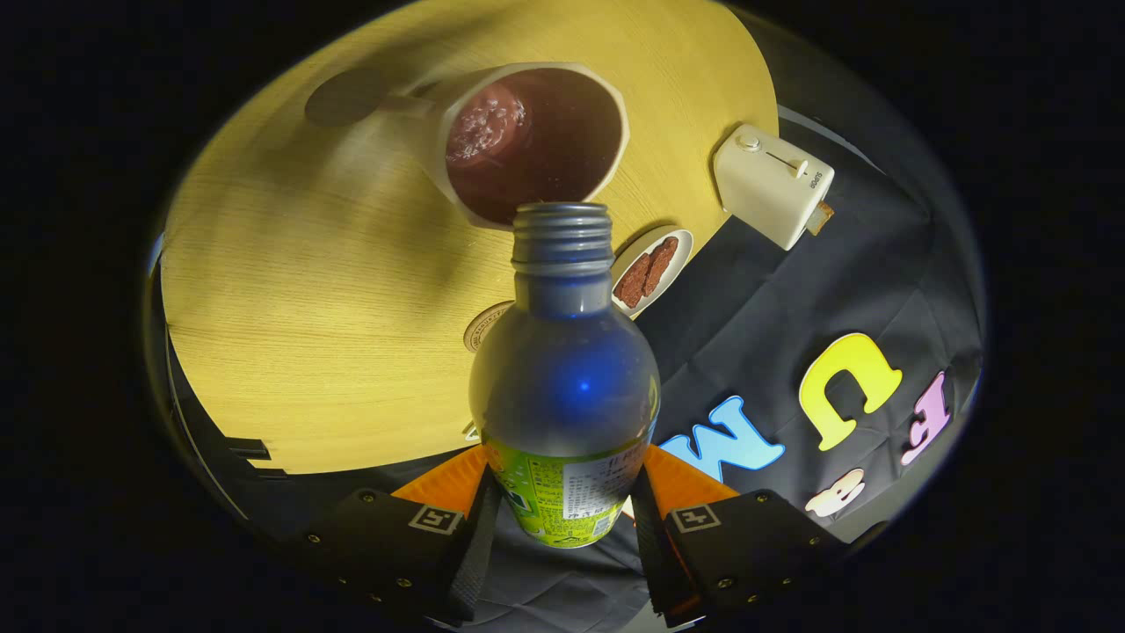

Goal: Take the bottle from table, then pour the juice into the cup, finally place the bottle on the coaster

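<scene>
Blue bottle sits clamped at its labelled base between the gripper fingers, mouth over the full cup mid-desk. Probably light, slick, stiff: keep holding low.

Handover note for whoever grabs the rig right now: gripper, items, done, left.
Gripper: shut on the bottle, both fingers pressing its labelled body; bottle uncapped, tilted with its mouth at the cup's near rim.
Cup: on the table, beyond the bottle, holding dark juice with foam.
Coaster: on the table, partly hidden behind the bottle's shoulder, near the plate of brown slices.
Done: bottle picked up, juice in the cup.
Left: finish the pour if any remains, right the bottle, set it on the coaster, release.
</scene>
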A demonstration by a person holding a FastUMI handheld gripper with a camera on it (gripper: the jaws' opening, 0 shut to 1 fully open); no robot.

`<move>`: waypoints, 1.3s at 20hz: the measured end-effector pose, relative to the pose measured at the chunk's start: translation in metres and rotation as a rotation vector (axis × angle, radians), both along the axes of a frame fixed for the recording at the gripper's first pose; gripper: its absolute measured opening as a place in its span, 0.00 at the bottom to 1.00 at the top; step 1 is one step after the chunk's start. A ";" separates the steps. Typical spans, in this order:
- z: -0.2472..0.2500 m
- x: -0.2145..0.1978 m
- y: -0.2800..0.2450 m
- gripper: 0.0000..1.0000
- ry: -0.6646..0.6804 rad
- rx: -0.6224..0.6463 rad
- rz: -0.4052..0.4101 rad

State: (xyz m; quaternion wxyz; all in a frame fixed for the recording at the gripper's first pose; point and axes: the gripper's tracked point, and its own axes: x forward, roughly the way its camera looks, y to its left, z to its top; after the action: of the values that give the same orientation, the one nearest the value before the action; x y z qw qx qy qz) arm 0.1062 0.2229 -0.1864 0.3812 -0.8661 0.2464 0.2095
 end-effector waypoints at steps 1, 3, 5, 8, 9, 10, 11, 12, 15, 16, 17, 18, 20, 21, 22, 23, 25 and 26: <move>-0.001 -0.002 0.001 0.71 0.004 0.015 -0.004; -0.005 -0.006 0.001 0.71 0.021 0.053 -0.022; -0.011 -0.012 0.001 0.71 0.040 0.115 -0.054; -0.018 -0.018 -0.003 0.71 0.049 0.237 -0.105; -0.022 -0.019 -0.005 0.71 0.055 0.292 -0.134; -0.025 -0.020 -0.008 0.71 0.062 0.346 -0.163; -0.028 -0.020 -0.011 0.71 0.067 0.396 -0.193; -0.033 -0.020 -0.011 0.71 0.074 0.449 -0.215; -0.044 -0.020 -0.019 0.71 0.096 0.581 -0.296; -0.045 -0.019 -0.020 0.71 0.100 0.622 -0.319; -0.047 -0.018 -0.021 0.71 0.104 0.659 -0.344; -0.048 -0.017 -0.023 0.71 0.112 0.699 -0.372; -0.048 -0.015 -0.024 0.72 0.126 0.804 -0.421; -0.048 -0.011 -0.023 0.71 0.123 0.858 -0.447; -0.048 -0.007 -0.024 0.71 0.124 0.915 -0.476; -0.050 -0.003 -0.022 0.71 0.138 0.978 -0.511; -0.051 0.006 -0.026 0.72 0.152 1.097 -0.583; -0.053 0.012 -0.027 0.72 0.155 1.154 -0.615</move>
State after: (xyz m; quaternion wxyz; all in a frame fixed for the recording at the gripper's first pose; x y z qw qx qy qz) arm 0.1180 0.1957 -0.2390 0.8078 -0.3953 0.3576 0.2515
